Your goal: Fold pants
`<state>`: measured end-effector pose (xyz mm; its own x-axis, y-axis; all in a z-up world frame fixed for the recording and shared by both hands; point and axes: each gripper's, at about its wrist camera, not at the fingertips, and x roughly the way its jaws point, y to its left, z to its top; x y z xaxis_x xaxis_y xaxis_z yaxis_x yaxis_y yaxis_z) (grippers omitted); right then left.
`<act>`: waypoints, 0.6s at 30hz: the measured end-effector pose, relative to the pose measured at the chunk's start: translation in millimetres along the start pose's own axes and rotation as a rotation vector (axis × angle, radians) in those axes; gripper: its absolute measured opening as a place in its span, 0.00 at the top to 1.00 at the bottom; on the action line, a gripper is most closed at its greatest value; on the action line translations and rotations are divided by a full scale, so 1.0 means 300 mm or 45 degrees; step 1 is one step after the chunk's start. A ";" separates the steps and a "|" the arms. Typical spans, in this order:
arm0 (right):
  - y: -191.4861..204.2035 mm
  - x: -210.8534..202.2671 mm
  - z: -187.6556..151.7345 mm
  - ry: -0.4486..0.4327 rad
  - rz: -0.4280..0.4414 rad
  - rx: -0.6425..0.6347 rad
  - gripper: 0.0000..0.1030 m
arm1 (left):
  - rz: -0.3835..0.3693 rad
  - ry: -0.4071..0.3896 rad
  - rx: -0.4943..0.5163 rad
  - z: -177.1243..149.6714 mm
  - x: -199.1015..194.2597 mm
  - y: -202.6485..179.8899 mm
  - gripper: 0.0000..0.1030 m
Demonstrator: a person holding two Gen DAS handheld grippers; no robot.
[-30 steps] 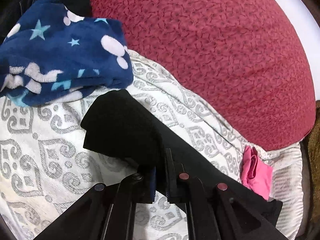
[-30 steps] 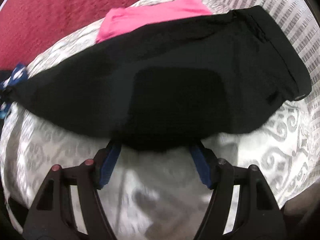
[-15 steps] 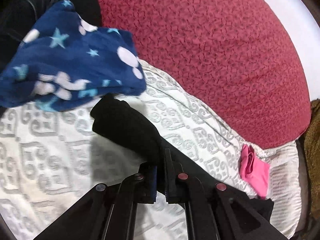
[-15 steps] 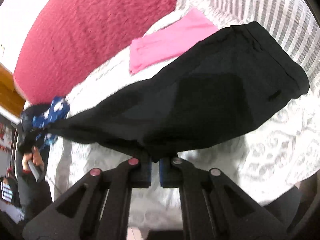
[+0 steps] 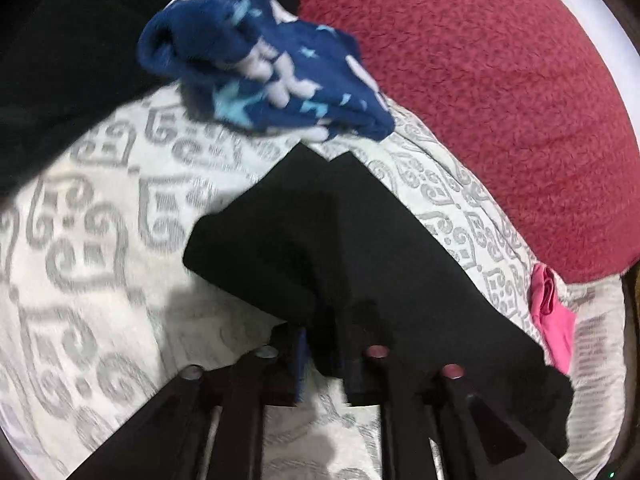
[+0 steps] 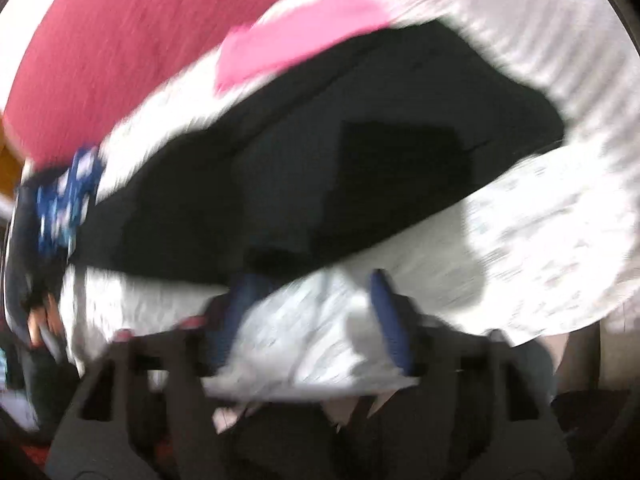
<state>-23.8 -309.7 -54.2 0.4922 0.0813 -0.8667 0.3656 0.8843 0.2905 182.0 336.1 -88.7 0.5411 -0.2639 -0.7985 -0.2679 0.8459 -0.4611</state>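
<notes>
The black pants [image 5: 340, 240] lie stretched out across the white and grey patterned bedspread [image 5: 100, 260]. One end of them reaches just short of the blue star fleece. My left gripper [image 5: 328, 344] is low over that end. Its jaws are opening, a narrow gap shows, and a fold of black fabric still sits loosely between the pads. In the blurred right wrist view the pants [image 6: 360, 160] spread ahead of my right gripper [image 6: 312, 292]. Its jaws are opening and stand wide apart, with only bedspread between them. The left pad [image 6: 240, 300] is at the pants' near edge.
A blue fleece with stars [image 5: 272, 76] lies bunched beyond the pants. A large red textured cushion [image 5: 480, 100] fills the far side. A pink garment [image 5: 552, 320] lies by the pants' other end. Dark cloth [image 5: 60, 60] covers the upper left.
The left gripper carried the pants' end closer to the blue fleece, then parted its jaws slightly. The right gripper closed on the pants' edge, lifted it, and now stands open again.
</notes>
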 end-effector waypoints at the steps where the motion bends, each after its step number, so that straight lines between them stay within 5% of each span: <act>1: -0.049 -0.005 0.030 -0.035 -0.022 0.050 0.35 | -0.019 0.002 -0.023 -0.007 0.000 0.003 0.61; 2: -0.106 0.004 0.062 -0.054 -0.039 0.110 0.35 | -0.048 0.004 -0.048 -0.016 0.001 0.003 0.44; 3: -0.162 0.019 0.084 -0.057 -0.059 0.190 0.35 | -0.059 0.003 -0.056 -0.023 0.004 0.002 0.38; 7: -0.347 0.087 0.166 -0.096 -0.029 0.441 0.35 | -0.009 0.047 -0.033 -0.022 0.047 -0.029 0.36; 11: -0.389 0.152 0.223 -0.171 -0.023 0.510 0.32 | 0.015 0.039 -0.064 -0.014 0.076 -0.042 0.34; 12: -0.381 0.155 0.238 -0.188 -0.046 0.498 0.37 | 0.021 0.033 -0.071 -0.013 0.081 -0.047 0.34; 13: -0.360 0.154 0.253 -0.209 -0.101 0.452 0.87 | 0.027 0.030 -0.073 -0.012 0.085 -0.052 0.34; 18: -0.374 0.032 0.245 -0.331 -0.180 0.470 0.88 | 0.004 0.035 -0.062 -0.014 0.084 -0.066 0.35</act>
<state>-2.0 -442.1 -65.3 0.5819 -0.1878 -0.7913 0.6763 0.6520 0.3427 197.7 310.8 -101.3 0.5184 -0.2747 -0.8098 -0.3082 0.8233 -0.4766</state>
